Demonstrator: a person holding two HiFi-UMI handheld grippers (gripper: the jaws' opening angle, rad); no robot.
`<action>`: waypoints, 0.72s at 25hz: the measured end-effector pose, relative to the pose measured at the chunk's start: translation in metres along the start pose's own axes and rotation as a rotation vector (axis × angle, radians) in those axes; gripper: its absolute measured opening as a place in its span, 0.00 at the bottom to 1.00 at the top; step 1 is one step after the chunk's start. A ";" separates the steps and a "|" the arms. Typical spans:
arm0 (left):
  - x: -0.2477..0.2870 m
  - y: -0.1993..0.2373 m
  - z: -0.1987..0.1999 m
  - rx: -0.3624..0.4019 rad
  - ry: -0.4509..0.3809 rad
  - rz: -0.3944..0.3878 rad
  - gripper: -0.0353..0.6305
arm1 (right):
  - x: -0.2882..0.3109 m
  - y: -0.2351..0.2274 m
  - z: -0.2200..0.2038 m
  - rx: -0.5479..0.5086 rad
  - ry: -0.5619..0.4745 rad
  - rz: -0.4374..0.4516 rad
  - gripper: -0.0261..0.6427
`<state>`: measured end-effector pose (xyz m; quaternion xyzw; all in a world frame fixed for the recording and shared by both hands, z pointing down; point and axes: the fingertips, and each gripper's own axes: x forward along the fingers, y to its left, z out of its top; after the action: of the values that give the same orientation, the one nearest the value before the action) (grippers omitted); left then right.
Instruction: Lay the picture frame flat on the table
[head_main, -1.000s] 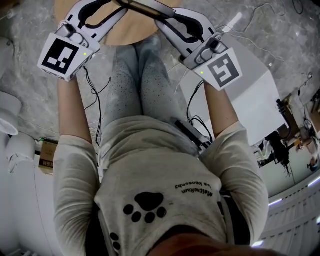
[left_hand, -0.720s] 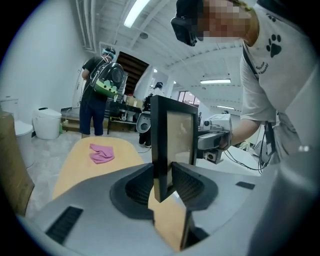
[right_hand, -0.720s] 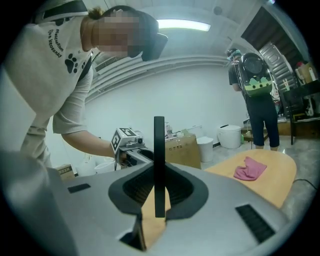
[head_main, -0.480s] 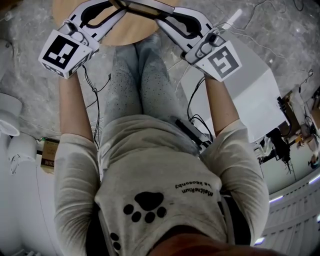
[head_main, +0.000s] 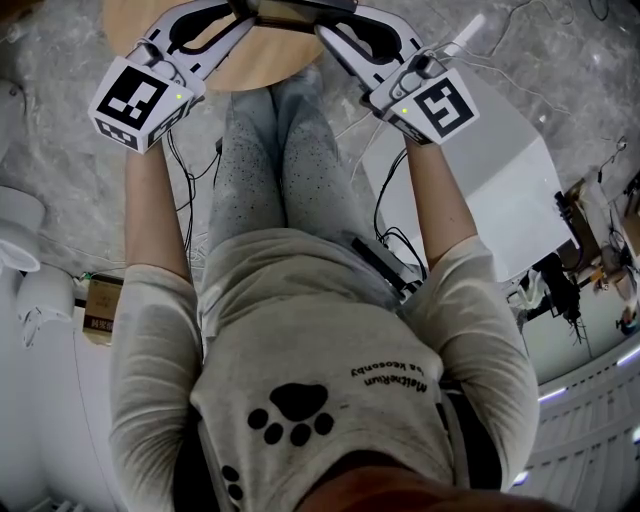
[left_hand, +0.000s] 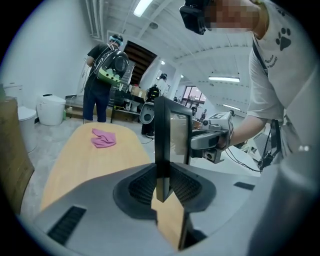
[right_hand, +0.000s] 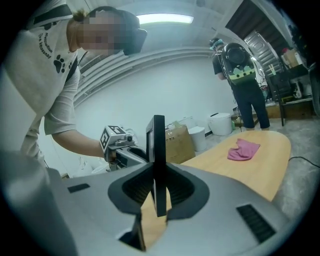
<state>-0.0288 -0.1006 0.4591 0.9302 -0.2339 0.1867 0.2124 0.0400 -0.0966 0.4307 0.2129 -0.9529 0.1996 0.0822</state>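
Picture frame (left_hand: 161, 130) is held upright over the wooden table (left_hand: 90, 155), pinched at opposite edges by the left gripper (left_hand: 161, 186), its jaws just closed in, and the right gripper (right_hand: 159, 192), its jaws just eased wider.

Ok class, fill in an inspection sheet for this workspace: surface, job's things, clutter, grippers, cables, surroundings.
Surface: light wooden table, rounded end.
Job's things: picture frame, upright between both grippers, not yet flat.
Clutter: pink cloth, crumpled near the table's far end.
Grippers: left gripper has just been closing onto one frame edge; right gripper grips the opposite edge, its jaws just eased open slightly.
Cables: black cables on the floor.
Surroundings: cardboard box, white bucket, standing person.
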 end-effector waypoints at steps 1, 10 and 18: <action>0.001 0.001 -0.002 -0.005 0.001 0.005 0.18 | 0.001 -0.002 -0.003 0.004 0.005 -0.007 0.16; 0.004 0.003 -0.026 -0.063 0.032 0.048 0.18 | 0.007 -0.007 -0.028 0.045 0.048 -0.058 0.16; 0.015 0.002 -0.053 -0.114 0.064 0.065 0.18 | 0.009 -0.014 -0.056 0.093 0.092 -0.091 0.16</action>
<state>-0.0303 -0.0820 0.5105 0.9021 -0.2672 0.2094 0.2663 0.0422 -0.0884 0.4886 0.2501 -0.9272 0.2491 0.1250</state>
